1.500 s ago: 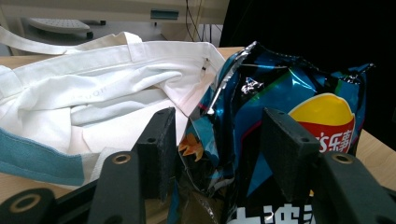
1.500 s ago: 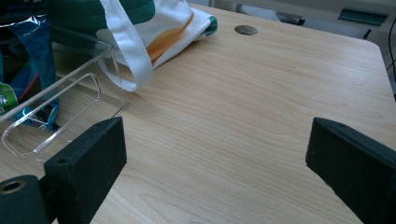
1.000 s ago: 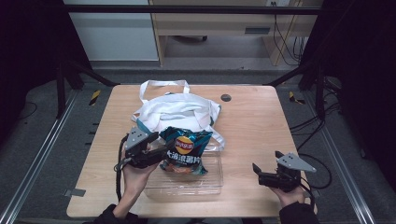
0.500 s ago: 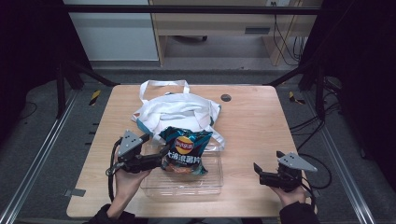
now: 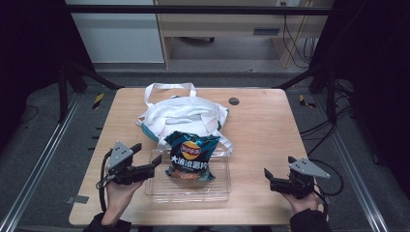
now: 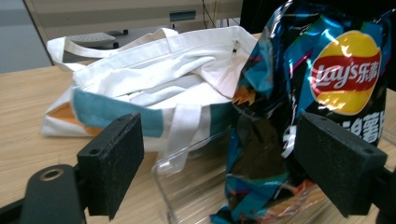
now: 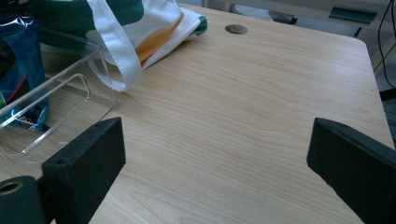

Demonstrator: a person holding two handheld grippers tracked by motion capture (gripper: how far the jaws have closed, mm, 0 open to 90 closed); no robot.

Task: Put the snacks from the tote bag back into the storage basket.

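A dark blue bag of chips [image 5: 189, 157] [image 6: 345, 70] stands in a clear plastic tray [image 5: 188, 191] [image 6: 187, 186], leaning back on a white tote bag [image 5: 183, 116] [image 6: 154, 70]. My left gripper [image 5: 146, 155] [image 6: 219, 140] sits just left of the tray and points at the bag's left edge. Its jaws have just been opening, they now stand wide and nothing is between them. My right gripper [image 5: 279, 166] [image 7: 215, 140] rests open over bare wood at the front right, well apart from the tray [image 7: 56, 88].
The tote's strap [image 7: 116, 51] trails onto the table beside the tray's right wall. A round cable hole [image 5: 234, 101] [image 7: 236, 29] sits at the table's back right. Bare wood [image 5: 270, 130] stretches along the right side. Dark frame rails flank the table.
My left gripper has drawn back to the left, away from the chip bag, with its jaws spread wider. The bag stays in the tray. The right gripper has kept still.
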